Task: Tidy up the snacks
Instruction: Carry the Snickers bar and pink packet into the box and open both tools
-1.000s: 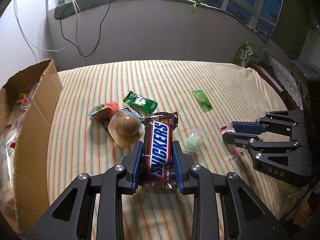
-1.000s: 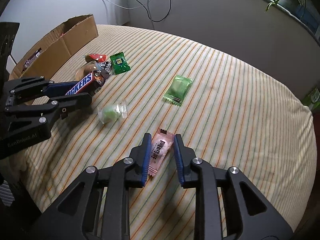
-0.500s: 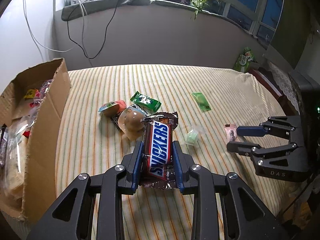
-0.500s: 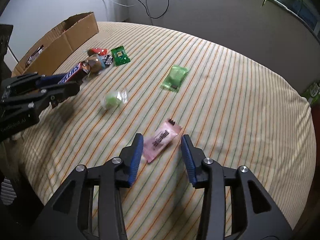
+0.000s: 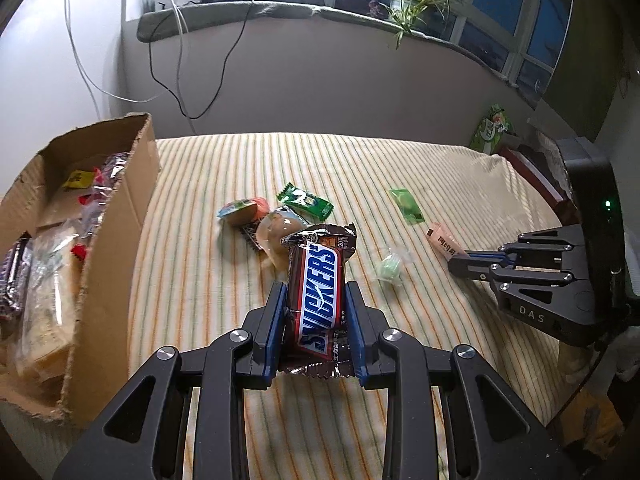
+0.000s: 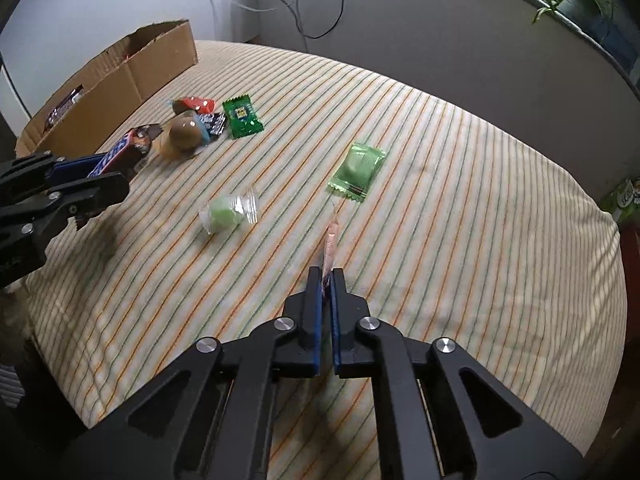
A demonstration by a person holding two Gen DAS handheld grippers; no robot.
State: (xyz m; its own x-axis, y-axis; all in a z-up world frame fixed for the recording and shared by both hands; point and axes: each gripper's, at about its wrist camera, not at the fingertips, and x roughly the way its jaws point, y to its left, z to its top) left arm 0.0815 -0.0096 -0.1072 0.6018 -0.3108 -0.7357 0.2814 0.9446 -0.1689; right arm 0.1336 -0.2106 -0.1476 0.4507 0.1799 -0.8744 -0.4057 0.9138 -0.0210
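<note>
Below, we hold the Snickers bar (image 5: 318, 292) pinched in our left hand-held gripper (image 5: 316, 312), cardboard box (image 5: 116, 216) at nine o'clock; our right hand-held gripper (image 6: 327, 280) pinches the pink sachet (image 6: 331, 240) edge-on above the striped bed (image 6: 460, 200).

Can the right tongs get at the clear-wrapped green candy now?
Probably not yet: the right tongs are shut on the pink packet. The green candy lies unobstructed close by, left of them.
</note>
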